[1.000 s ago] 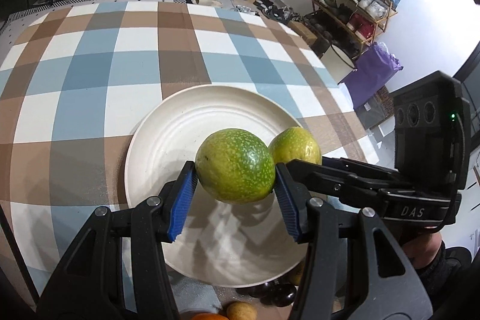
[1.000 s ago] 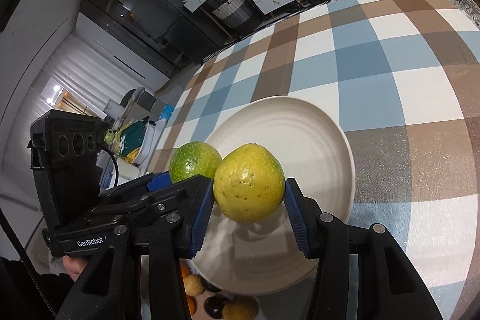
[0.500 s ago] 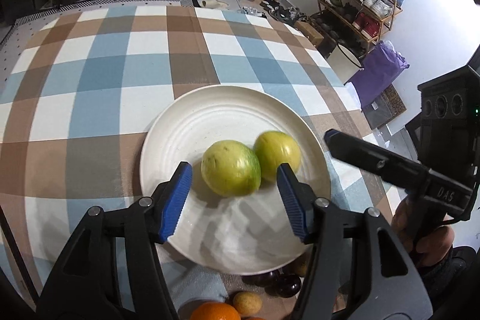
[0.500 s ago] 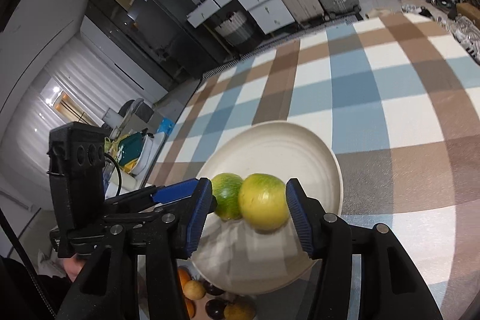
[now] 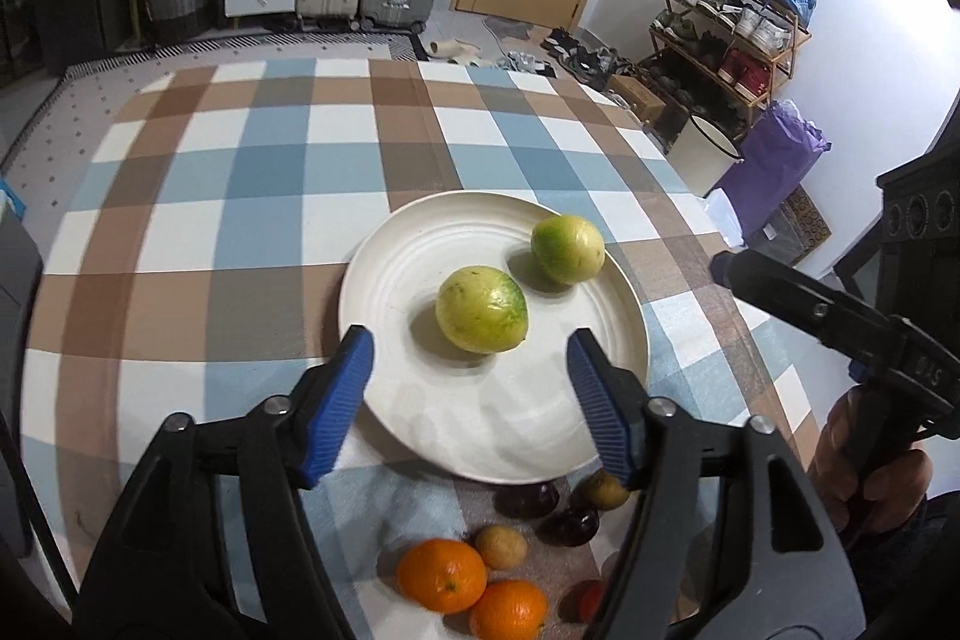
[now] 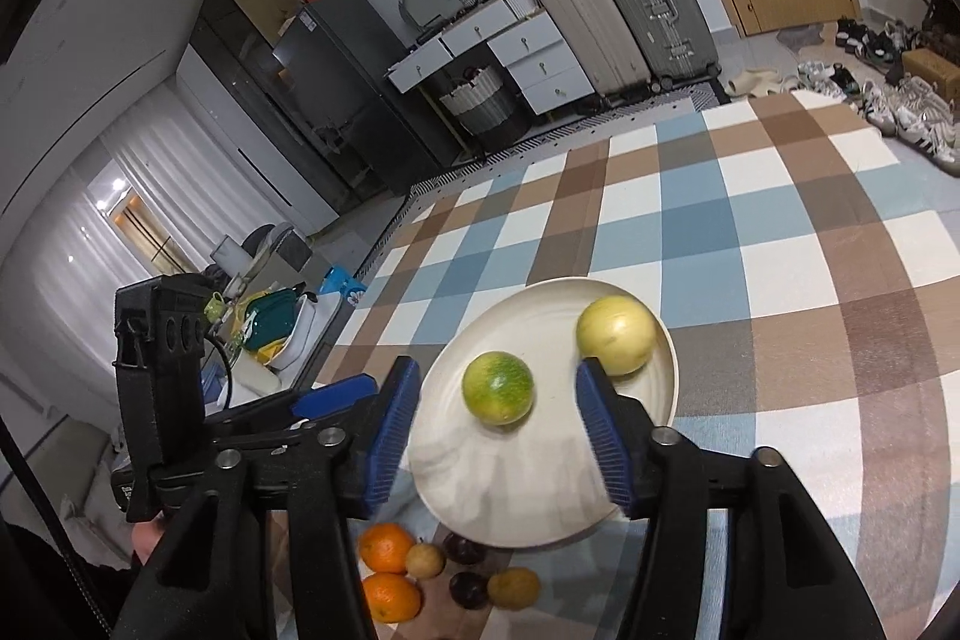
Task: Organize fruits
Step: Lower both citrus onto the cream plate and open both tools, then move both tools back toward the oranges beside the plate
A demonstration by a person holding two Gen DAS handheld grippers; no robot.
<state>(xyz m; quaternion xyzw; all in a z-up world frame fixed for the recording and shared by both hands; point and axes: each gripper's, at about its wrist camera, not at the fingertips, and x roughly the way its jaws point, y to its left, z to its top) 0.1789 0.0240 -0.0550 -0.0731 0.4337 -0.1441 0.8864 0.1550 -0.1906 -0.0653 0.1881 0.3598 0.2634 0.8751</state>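
Both tongs (image 5: 468, 400) let go and stand open; two green fruits (image 5: 482, 317) sit on the plate (image 5: 384, 280), oranges (image 5: 441, 574) wait.

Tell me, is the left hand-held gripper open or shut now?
Open. The left hand-held gripper has its blue pads wide apart, holding nothing; both green fruits lie on the white plate.
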